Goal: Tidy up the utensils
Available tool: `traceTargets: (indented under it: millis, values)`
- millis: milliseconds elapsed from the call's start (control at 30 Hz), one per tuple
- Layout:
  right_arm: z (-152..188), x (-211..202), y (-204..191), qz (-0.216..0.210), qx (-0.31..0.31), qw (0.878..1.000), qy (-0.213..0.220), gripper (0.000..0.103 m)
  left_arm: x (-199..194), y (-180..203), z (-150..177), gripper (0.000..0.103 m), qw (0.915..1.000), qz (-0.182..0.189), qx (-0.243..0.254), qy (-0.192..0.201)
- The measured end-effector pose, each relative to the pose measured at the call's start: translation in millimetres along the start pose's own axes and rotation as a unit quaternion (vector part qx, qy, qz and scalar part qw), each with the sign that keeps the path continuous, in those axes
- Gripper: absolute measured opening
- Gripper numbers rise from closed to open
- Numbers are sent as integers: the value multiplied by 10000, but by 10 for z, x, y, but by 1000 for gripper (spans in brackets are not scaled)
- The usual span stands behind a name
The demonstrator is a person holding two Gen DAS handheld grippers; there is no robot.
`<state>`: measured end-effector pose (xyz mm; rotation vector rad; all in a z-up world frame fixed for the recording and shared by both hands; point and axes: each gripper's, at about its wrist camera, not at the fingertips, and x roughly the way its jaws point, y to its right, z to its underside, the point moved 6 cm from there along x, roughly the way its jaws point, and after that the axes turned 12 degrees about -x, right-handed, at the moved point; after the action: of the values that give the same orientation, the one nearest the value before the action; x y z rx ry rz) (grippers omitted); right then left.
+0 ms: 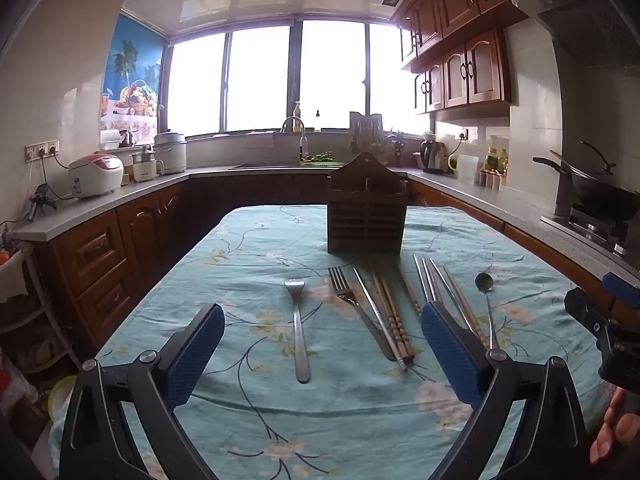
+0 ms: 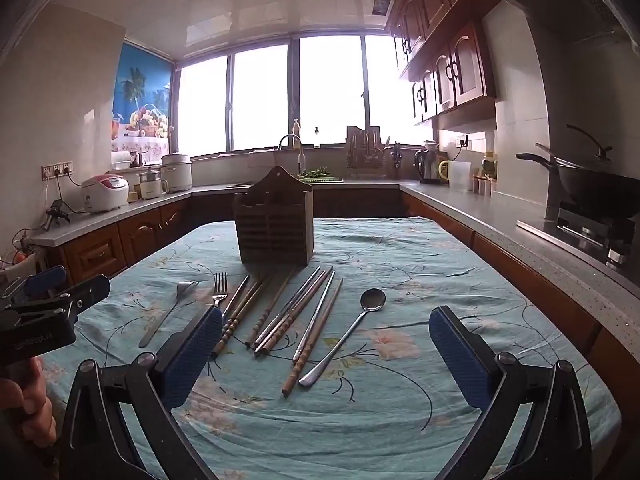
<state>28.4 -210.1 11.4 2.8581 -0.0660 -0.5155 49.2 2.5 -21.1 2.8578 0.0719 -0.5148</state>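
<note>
Both our left gripper (image 1: pixel 322 354) and right gripper (image 2: pixel 326 354) gape wide and empty; only the right view shows the spoon (image 2: pixel 352 328) whole, perhaps lying between its fingers.

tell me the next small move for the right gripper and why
Probably lower the open right gripper onto the spoon, which lies alone nearest that side, clear of the bunched chopsticks. Both grippers are empty above the table, and no utensil shows above the rim of the wooden holder.
</note>
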Motion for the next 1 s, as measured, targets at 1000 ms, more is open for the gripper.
traceTargets:
  millis: [1000]
  values:
    - [-22,9,-10,-167,53,9998,24,103,-15,-19,-20,99,10000,58,19,12]
